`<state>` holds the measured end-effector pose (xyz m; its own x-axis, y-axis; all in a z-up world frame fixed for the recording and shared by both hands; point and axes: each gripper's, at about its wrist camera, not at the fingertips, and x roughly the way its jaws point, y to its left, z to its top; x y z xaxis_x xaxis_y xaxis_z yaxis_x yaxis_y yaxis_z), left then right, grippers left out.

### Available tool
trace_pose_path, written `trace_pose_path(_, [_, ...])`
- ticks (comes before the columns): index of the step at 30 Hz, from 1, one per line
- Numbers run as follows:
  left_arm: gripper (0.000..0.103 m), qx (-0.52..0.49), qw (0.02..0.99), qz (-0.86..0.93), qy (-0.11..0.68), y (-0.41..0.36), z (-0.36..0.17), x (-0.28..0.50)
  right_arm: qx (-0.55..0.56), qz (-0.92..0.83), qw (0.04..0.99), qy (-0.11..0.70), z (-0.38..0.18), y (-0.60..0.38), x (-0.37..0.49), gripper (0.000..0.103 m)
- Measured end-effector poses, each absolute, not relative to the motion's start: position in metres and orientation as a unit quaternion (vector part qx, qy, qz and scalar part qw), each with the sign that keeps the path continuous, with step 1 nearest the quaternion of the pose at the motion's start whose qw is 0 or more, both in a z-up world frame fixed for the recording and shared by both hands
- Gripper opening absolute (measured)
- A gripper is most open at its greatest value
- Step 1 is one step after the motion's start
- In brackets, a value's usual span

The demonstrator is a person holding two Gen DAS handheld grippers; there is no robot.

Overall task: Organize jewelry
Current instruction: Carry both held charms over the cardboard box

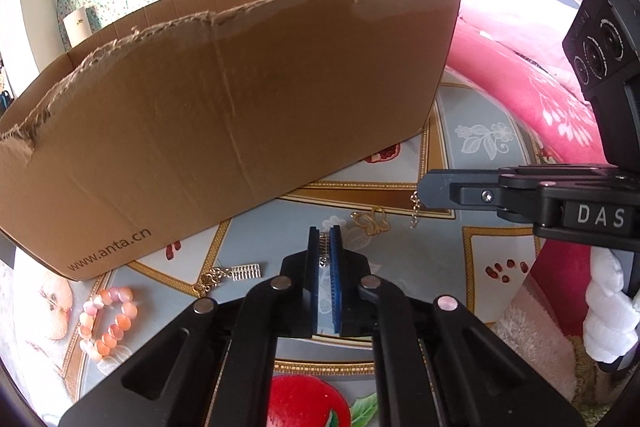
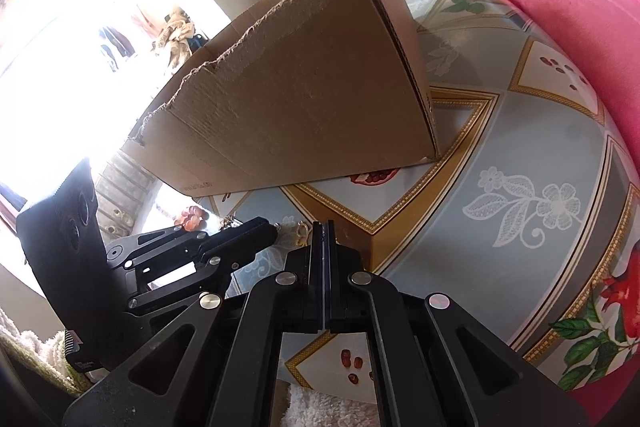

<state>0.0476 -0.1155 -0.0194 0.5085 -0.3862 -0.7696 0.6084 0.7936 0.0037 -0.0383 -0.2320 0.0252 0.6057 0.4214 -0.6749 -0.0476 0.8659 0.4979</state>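
**Pinch made, lift to come**

Jewelry lies scattered on the patterned cloth at the foot of the cardboard box, which fills the upper middle of the left wrist view. The left gripper, lower centre, has its blue pads nearly together on a small silvery piece; what it is I cannot make out. Its jaws pinch that piece. Unpicked are a gold butterfly ornament just right of the tips, a silver comb-like charm and a peach bead bracelet at lower left. The right gripper has its jaws pressed together; in the left wrist view a gold chain dangles at its tip. To do this well, I judge, lift straight up, clear the torn rim, and release only above the box.
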Motion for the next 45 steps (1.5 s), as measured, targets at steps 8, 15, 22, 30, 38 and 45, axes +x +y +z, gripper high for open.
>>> trace_pose_path(8, [0.004,0.127,0.861,-0.298,0.391,-0.105,-0.008,0.039,0.217,0.133,0.876,0.409,0.034,-0.237,-0.044,0.0])
trace_pose_path(15, [0.004,0.112,0.873,-0.313,0.356,-0.093,0.026,0.029,0.206,0.139,0.891,0.379,0.063,-0.237,-0.052,0.0])
trace_pose_path(22, [0.004,0.091,0.89,-0.335,0.295,-0.082,0.081,0.027,0.181,0.173,0.915,0.316,0.118,-0.232,-0.046,0.0])
trace_pose_path(30, [0.004,0.084,0.903,-0.326,0.269,-0.081,0.113,0.076,0.15,0.2,0.927,0.28,0.158,-0.229,0.003,0.0])
trace_pose_path(38, [0.004,0.033,0.867,-0.33,0.372,-0.09,0.091,0.161,0.115,0.181,0.914,0.346,0.132,-0.231,0.065,0.0])
trace_pose_path(45, [0.004,0.001,0.841,-0.325,0.433,-0.108,0.075,0.203,0.089,0.162,0.9,0.396,0.116,-0.234,0.097,0.003])
